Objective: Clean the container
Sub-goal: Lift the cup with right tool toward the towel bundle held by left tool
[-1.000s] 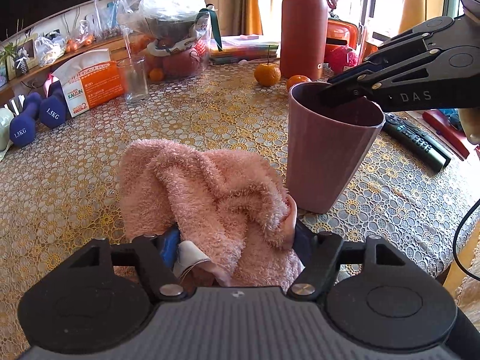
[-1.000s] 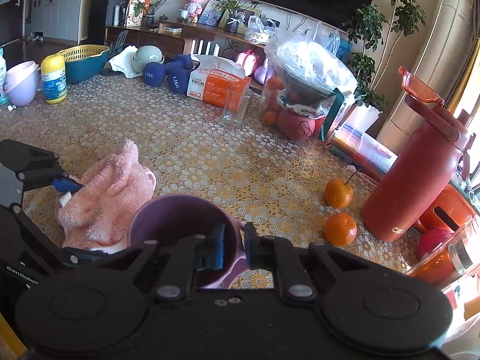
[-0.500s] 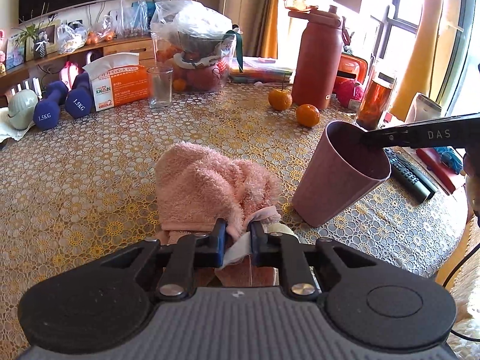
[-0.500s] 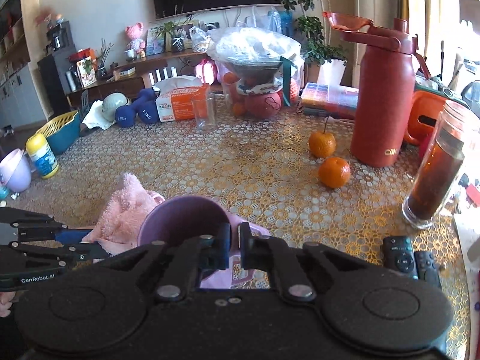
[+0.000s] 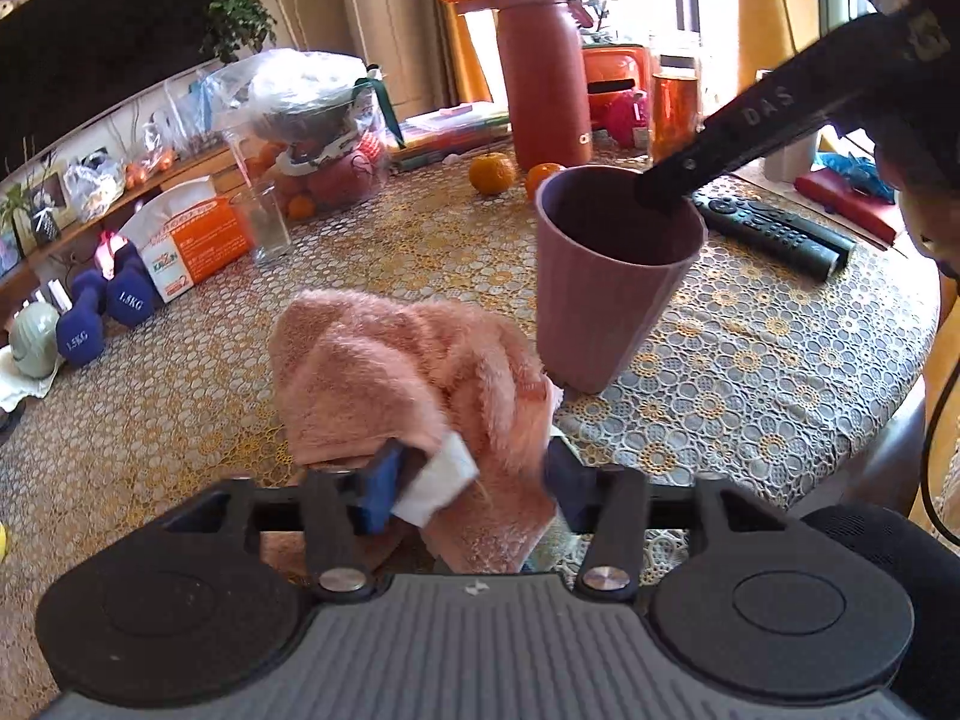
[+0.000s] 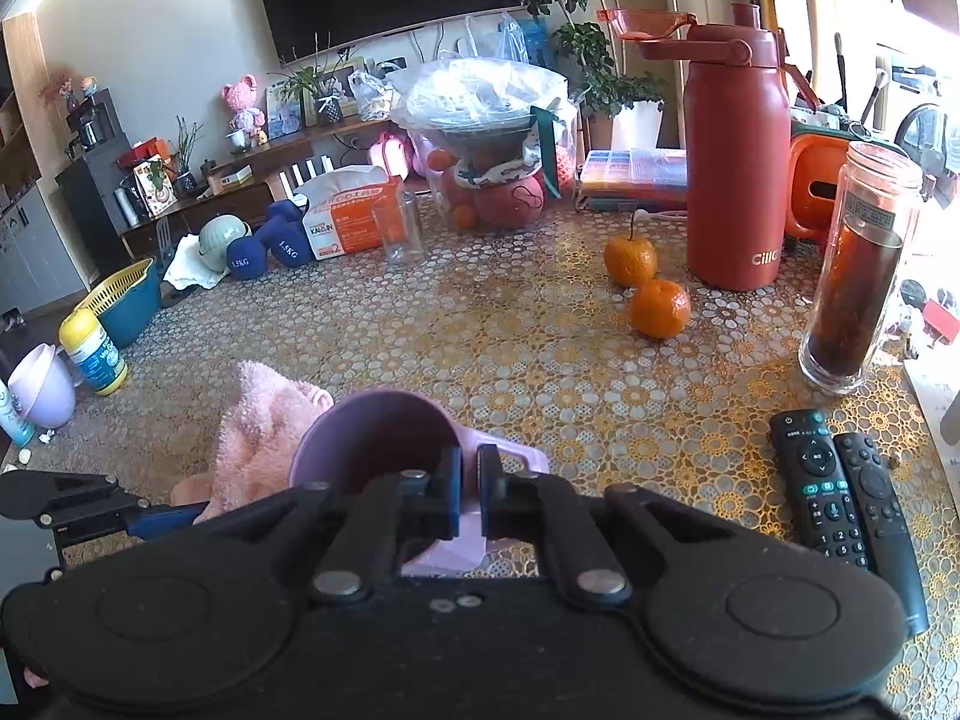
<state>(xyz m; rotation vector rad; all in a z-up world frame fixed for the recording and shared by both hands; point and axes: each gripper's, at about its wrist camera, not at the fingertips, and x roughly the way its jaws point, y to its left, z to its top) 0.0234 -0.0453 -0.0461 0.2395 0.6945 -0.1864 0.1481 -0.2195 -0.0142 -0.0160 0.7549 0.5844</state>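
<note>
A mauve plastic cup (image 5: 600, 300) stands on the lace-covered table (image 5: 750, 372), leaning slightly. My right gripper (image 6: 471, 492) is shut on its near rim, one finger inside the cup (image 6: 372, 438) and one outside; in the left wrist view the right gripper (image 5: 660, 195) comes in from the upper right. A fluffy pink towel (image 5: 408, 372) lies bunched just left of the cup, touching its base. My left gripper (image 5: 474, 486) is open, its blue-padded fingers spread on either side of the towel's near end and white label. The towel (image 6: 264, 414) also shows beside the cup.
Behind the cup are two oranges (image 6: 660, 307), a tall red bottle (image 6: 735, 168) and a glass jar (image 6: 858, 276). Two remotes (image 6: 822, 480) lie to the right. A drinking glass (image 5: 264, 222), tissue box (image 5: 192, 240) and dumbbells (image 5: 108, 306) sit far left. The table edge (image 5: 900, 408) curves near right.
The left gripper's fingers, pinched on the towel half a second ago, now stand apart around it. The right gripper has kept its hold on the cup's rim.
</note>
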